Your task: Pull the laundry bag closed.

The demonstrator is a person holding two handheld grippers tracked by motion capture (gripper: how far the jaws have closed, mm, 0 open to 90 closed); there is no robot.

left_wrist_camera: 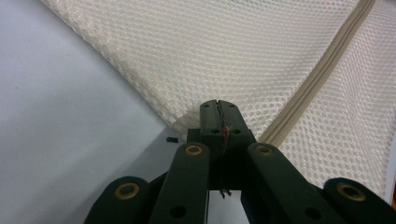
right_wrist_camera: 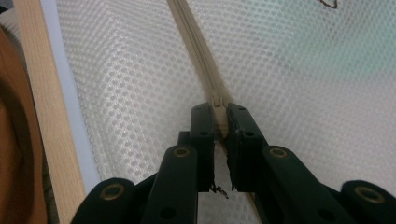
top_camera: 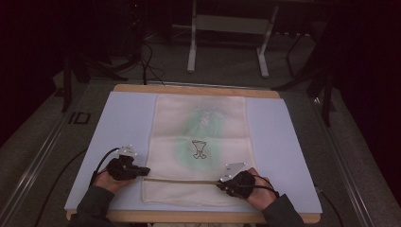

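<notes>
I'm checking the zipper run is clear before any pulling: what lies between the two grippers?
In the high view, the zipper runs along the mesh bag from the left gripper to the right gripper; nothing else lies there.

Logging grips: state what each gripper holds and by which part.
Left gripper pinches the mesh bag at its left edge. Right gripper clamps the zipper pull at the zipper's right end.
</notes>
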